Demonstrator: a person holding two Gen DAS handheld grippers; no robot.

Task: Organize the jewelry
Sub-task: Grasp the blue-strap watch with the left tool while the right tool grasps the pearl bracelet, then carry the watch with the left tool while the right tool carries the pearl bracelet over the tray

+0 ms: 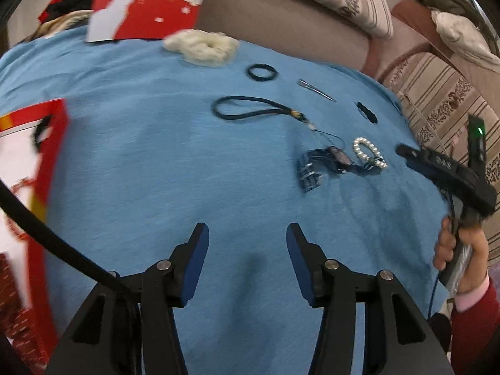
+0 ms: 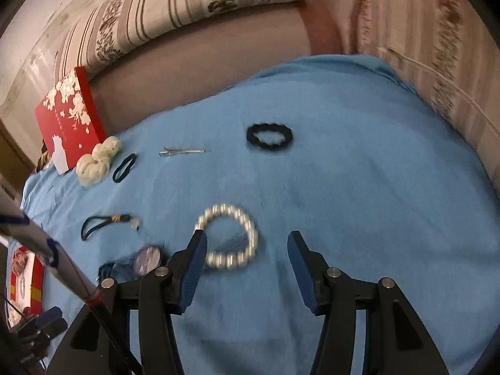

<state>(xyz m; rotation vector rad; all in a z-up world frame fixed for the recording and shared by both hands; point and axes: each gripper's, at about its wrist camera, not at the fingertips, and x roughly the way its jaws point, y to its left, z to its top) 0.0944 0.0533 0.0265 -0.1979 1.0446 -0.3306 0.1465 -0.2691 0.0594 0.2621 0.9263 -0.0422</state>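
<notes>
In the left wrist view the left gripper (image 1: 247, 234) is open over the blue cloth (image 1: 140, 162); the pearl bracelet (image 1: 368, 153) lies far ahead. In the right wrist view the right gripper (image 2: 247, 243) is open, the bracelet (image 2: 229, 237) beside its left finger
</notes>
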